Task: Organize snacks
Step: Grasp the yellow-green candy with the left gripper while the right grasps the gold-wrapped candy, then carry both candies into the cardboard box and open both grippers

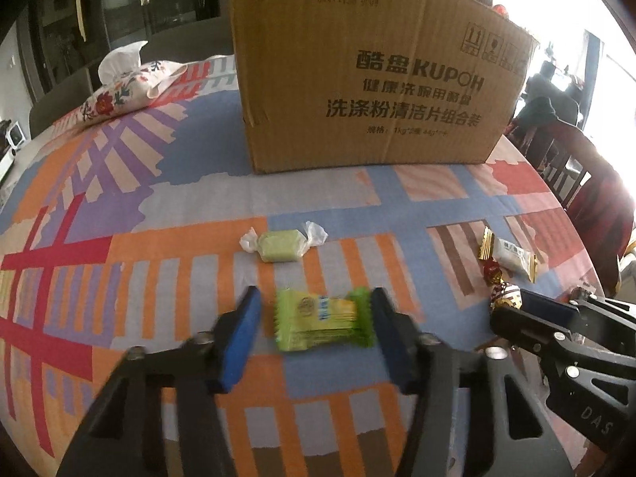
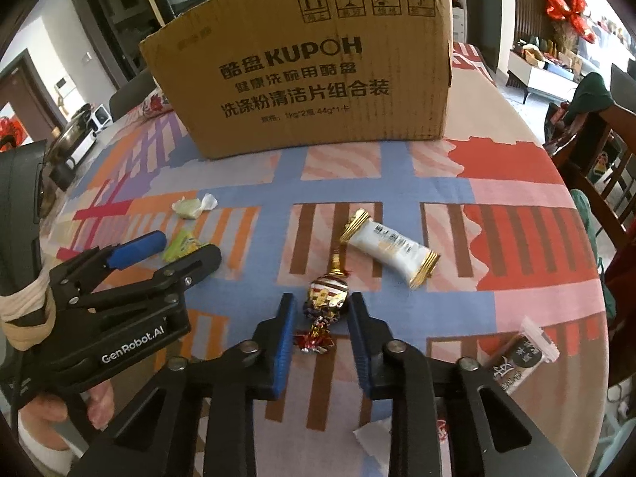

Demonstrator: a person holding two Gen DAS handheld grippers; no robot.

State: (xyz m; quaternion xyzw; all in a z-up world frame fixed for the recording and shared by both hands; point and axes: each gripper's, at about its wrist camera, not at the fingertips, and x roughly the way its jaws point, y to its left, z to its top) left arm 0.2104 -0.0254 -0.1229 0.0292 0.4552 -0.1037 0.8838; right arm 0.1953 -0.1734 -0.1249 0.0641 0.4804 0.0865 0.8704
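With both handheld tools angled down at the patterned tablecloth (image 2: pixel 516 183), two snacks are being taken at once. Nearest, the right gripper (image 2: pixel 321 312) has pinched its blue pads onto a foil-wrapped chocolate (image 2: pixel 328 298), while the left gripper (image 1: pixel 316 318) straddles a green wafer packet (image 1: pixel 324 324), jaws narrowed; whether the pads press it cannot be told. Beyond lie a white, gold-ended bar (image 2: pixel 391 252) and a pale green twist-wrapped candy (image 1: pixel 282 244); a dark packet (image 2: pixel 516 357) sits at the table's right edge. Farthest stands an open cardboard box (image 2: pixel 310 75), probably where the snacks are meant to go.
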